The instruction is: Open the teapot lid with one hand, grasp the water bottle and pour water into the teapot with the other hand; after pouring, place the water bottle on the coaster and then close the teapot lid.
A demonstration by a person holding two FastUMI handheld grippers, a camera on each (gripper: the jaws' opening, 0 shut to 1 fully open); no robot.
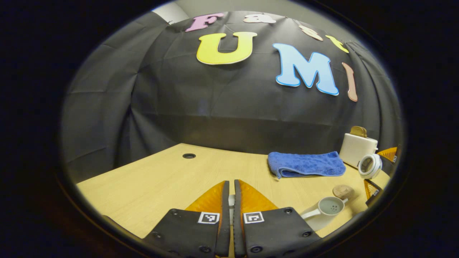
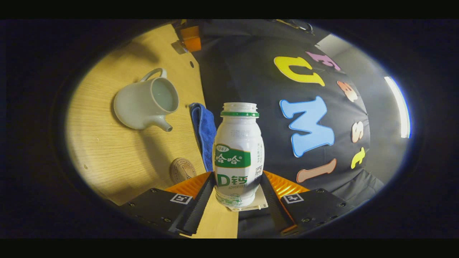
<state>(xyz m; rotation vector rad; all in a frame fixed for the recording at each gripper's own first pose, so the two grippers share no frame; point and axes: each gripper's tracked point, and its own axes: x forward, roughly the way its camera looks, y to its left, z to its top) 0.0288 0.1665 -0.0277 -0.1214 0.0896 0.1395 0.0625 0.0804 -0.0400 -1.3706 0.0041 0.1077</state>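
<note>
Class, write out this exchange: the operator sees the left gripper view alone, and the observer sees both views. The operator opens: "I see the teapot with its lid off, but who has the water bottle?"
Observer: The right gripper has the water bottle. Its fingers press on the lower body from either side.
Operator: Is the cap on?
Observer: No, the mouth is open, with no cap on it.
Operator: On the teapot, which way does the spout point?
Observer: Toward the blue towel.
</note>
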